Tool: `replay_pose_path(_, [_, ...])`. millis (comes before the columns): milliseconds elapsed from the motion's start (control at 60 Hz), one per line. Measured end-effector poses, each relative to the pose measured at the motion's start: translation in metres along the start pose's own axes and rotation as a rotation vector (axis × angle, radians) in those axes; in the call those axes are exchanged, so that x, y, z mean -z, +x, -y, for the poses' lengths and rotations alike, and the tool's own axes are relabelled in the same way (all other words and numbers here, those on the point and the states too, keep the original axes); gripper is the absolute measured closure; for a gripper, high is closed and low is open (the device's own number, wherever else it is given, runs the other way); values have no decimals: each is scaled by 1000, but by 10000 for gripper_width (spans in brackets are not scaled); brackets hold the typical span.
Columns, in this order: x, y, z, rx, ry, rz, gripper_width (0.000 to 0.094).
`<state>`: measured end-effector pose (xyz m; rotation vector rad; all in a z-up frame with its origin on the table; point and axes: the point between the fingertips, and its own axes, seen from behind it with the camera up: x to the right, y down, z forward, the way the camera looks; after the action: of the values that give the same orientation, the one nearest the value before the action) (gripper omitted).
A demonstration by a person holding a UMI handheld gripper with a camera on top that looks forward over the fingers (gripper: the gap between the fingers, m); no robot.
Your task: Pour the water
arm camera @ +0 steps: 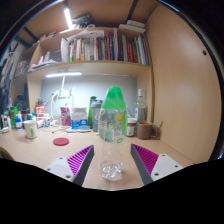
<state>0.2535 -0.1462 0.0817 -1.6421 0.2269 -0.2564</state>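
Note:
A clear plastic bottle (112,140) with a green upper part stands upright on the wooden desk (40,155). It is between my two fingers, with a gap to the magenta pad on each side. My gripper (112,152) is open around it, its fingers (80,160) low by the bottle's base. A brown cup (146,130) stands on the desk beyond the right finger. I cannot tell how much water the bottle holds.
A red disc (61,141) lies on the desk left of the fingers. A white cup (30,128) and several small bottles stand at the far left. Jars and boxes line the back under a bookshelf (100,45). A wooden side panel (185,85) closes the right.

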Motion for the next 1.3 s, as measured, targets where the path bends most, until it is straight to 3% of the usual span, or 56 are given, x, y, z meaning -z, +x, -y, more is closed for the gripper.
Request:
replay_pose_path(167, [-45,3,5,-21,44,-11,123])
replay_pose_path(183, [-48,4,6,-21,45,-12,156])
replay_pose_path(250, [-58,2,6,-17,50,-8,469])
replay_pose_path(467, [-54,-5,8,-25,85,-28,587])
replay_pose_path(483, [-54,-7,8,-28,81,-20,631])
replay_pose_path(583, [-52,-24,10,-38,49,39,632])
replay_pose_path(700, [-61,-50,58,95,100,61,631])
replay_pose_path(833, [-89,-109,148,446,221,91,631])
replay_pose_path(967, [-129,-208,207,933,342,83,633])
replay_pose_path(1067, [-158,-280,215,1328,430,68,634])
replay_pose_path(1200, [-185,-358,189,1813,527,34,632])
replay_pose_path(1300, [-190,-395,174,2150,652,5,633])
